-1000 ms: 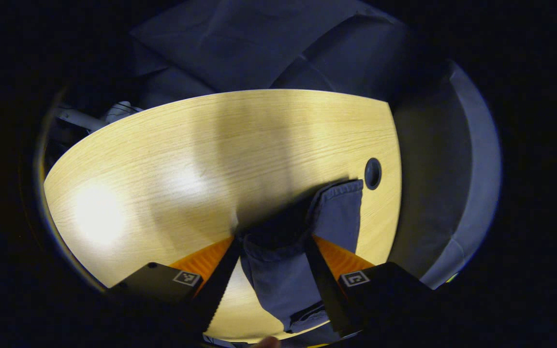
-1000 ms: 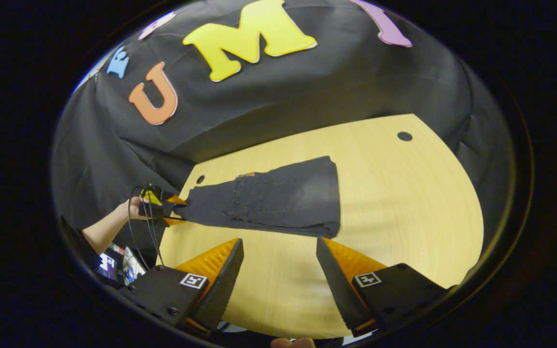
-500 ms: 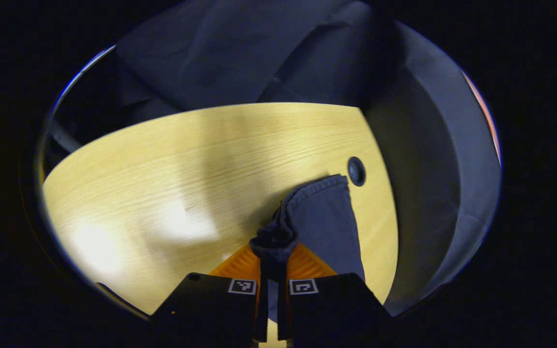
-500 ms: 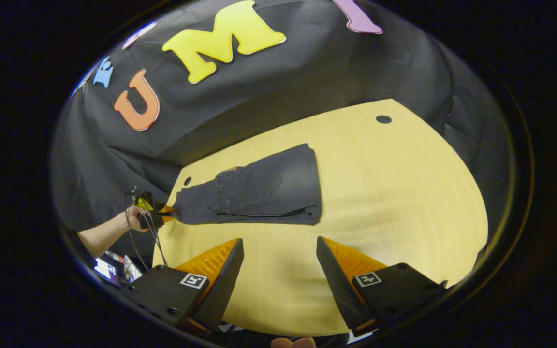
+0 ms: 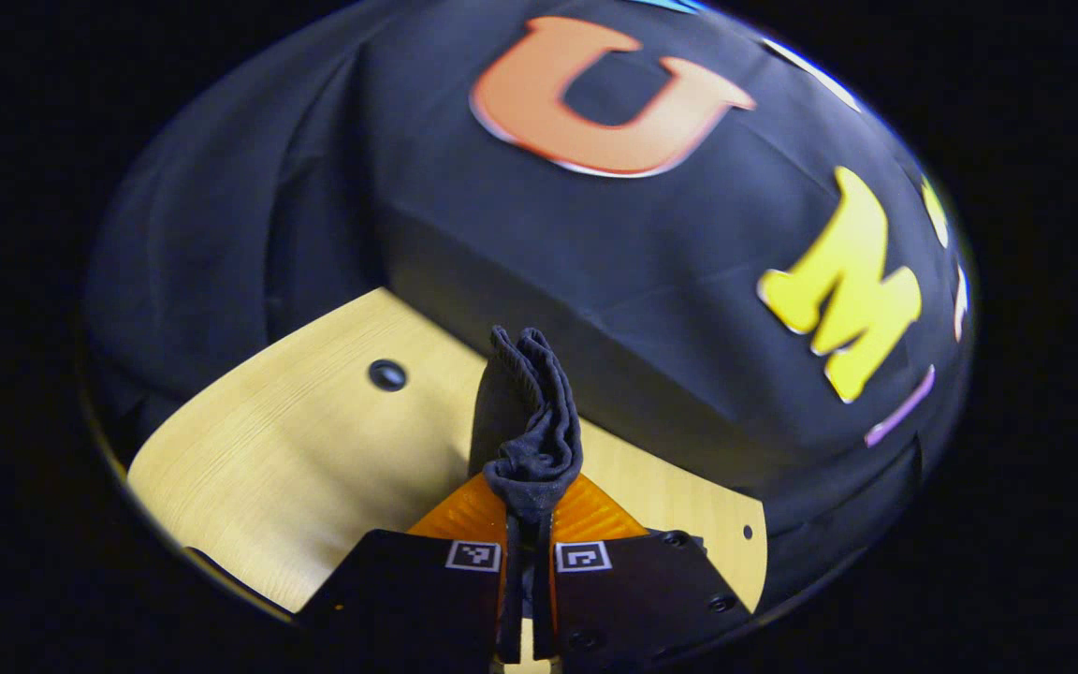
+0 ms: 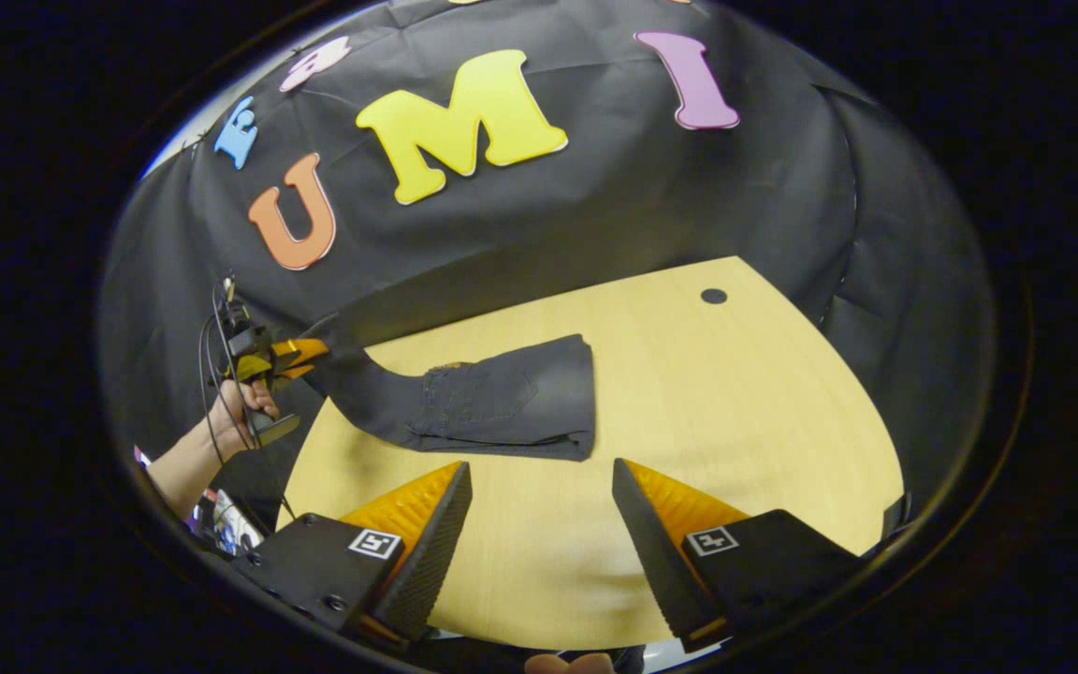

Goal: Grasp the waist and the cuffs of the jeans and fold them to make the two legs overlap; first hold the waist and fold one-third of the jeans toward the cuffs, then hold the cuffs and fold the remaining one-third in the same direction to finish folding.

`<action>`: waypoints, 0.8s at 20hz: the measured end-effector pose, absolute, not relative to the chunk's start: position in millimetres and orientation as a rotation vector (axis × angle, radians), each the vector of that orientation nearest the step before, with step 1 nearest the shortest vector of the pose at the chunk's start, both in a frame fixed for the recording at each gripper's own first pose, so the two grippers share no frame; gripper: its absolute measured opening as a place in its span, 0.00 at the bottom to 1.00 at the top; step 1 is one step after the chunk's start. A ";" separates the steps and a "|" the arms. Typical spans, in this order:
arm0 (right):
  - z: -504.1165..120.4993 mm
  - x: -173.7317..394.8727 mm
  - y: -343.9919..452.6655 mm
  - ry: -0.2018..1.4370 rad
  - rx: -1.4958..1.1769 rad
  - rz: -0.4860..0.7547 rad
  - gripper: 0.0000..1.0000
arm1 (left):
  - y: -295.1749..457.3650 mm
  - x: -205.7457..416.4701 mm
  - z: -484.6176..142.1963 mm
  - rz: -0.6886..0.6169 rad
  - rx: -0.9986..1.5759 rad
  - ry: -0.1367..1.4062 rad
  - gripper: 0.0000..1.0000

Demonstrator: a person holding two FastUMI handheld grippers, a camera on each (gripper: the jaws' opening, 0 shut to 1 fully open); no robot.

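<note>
Jeans (image 6: 492, 407) cuffs (image 5: 531, 412) pinched in left gripper (image 5: 528, 524), lifted off table (image 6: 735, 412); right gripper (image 6: 539, 524) gapes empty. Thin pinch might slip mid-fold.

One pair of dark denim jeans (image 6: 492, 407) is counted, partly folded on one light wooden table (image 6: 735, 412). Two round dark holes are seen in the tabletop — one (image 6: 713, 296) in the right gripper view, one (image 5: 387, 375) in the left gripper view. Two two-finger grippers are counted — the left gripper (image 5: 527, 513) and the right gripper (image 6: 539, 487). One hand (image 6: 244, 401) is seen.
</note>
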State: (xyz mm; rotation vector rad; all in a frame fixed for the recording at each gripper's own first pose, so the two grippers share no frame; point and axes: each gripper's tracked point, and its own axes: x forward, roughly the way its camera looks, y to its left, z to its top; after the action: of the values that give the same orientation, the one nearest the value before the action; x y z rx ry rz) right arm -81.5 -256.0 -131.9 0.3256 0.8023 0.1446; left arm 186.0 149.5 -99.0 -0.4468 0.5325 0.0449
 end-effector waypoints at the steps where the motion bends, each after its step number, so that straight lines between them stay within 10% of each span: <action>1: -129.2 -90.4 -264.3 0.792 0.292 0.131 0.94 | 102.1 180.8 -85.1 -0.022 -0.397 0.497 0.07; 7: -121.0 -124.4 -300.4 0.772 0.236 0.068 0.95 | -64.7 168.5 -132.7 -0.231 -0.222 0.505 0.07; 16: -119.0 -124.7 -389.1 0.712 0.153 -0.120 0.95 | -116.9 162.7 -256.1 -0.151 -0.028 0.592 0.08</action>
State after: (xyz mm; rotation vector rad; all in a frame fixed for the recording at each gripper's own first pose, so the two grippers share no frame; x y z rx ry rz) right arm -124.7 -389.1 -119.0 0.1534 0.7120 -0.1197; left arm 162.7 -116.9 -256.1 -0.0276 0.5916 -0.1513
